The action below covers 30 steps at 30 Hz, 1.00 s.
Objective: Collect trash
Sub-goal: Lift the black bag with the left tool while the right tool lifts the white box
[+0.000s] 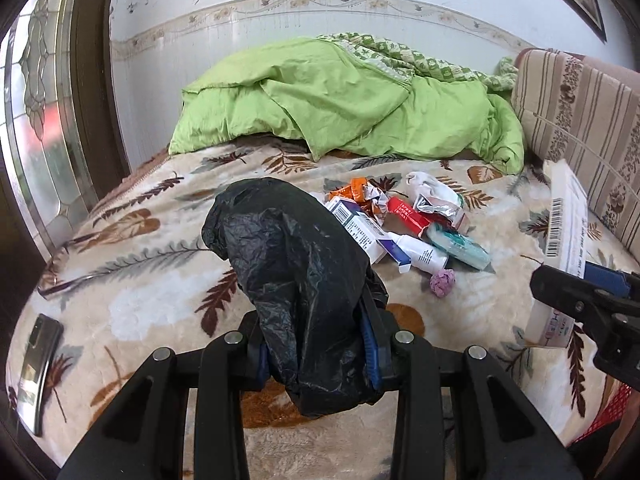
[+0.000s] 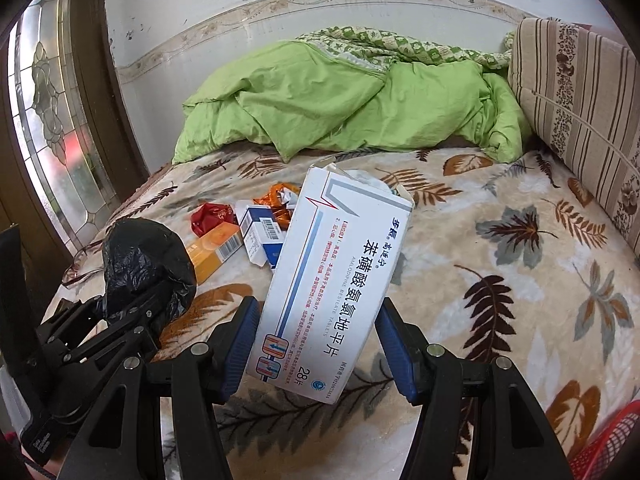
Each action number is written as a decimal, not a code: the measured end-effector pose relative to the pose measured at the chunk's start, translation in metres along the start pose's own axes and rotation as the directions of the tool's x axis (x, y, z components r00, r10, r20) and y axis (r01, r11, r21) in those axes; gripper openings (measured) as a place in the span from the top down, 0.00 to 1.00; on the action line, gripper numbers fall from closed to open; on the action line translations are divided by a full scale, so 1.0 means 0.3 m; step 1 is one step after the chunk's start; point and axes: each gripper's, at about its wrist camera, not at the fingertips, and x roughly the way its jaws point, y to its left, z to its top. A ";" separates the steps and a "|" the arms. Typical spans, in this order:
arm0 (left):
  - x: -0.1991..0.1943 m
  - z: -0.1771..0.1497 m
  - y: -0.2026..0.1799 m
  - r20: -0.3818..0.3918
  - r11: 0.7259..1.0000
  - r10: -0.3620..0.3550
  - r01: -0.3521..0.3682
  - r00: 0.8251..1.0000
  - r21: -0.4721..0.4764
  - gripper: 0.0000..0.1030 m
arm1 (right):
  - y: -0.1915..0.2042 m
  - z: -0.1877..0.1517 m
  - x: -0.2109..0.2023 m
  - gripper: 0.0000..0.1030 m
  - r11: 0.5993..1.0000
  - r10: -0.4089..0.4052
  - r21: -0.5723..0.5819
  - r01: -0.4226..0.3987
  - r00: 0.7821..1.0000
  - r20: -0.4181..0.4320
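Note:
My left gripper (image 1: 316, 344) is shut on a crumpled black trash bag (image 1: 292, 264), held above the bed; it also shows in the right wrist view (image 2: 144, 264). My right gripper (image 2: 316, 340) is shut on a white medicine box (image 2: 332, 280), tilted upright; the box also shows at the right of the left wrist view (image 1: 564, 240). A pile of trash lies mid-bed: a blue-white box (image 1: 360, 228), a white tube (image 1: 420, 252), a red packet (image 1: 408, 212), orange wrappers (image 1: 360, 192), a teal pack (image 1: 460, 244), a pink paper ball (image 1: 442, 282).
A leaf-patterned blanket (image 1: 160, 280) covers the bed. A green duvet (image 1: 340, 100) is heaped at the back. A striped cushion (image 1: 580, 112) stands at the right. A phone (image 1: 38, 364) lies at the left edge. A red basket (image 2: 608, 444) sits at lower right.

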 end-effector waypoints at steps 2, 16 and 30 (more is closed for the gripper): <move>-0.008 -0.001 -0.003 0.009 1.000 0.005 -0.005 1.000 0.006 0.67 | 0.007 0.000 0.004 0.38 1.000 -0.004 -0.011 0.004 1.000 -0.001; -0.005 -0.002 -0.025 0.015 1.000 0.009 -0.009 1.000 0.026 0.67 | -0.011 -0.005 0.041 0.38 1.000 -0.006 0.018 0.006 0.999 -0.041; -0.004 -0.001 -0.029 0.015 1.000 0.010 -0.010 1.000 0.025 0.67 | -0.014 -0.003 0.043 0.38 1.000 -0.007 0.025 0.008 0.999 -0.045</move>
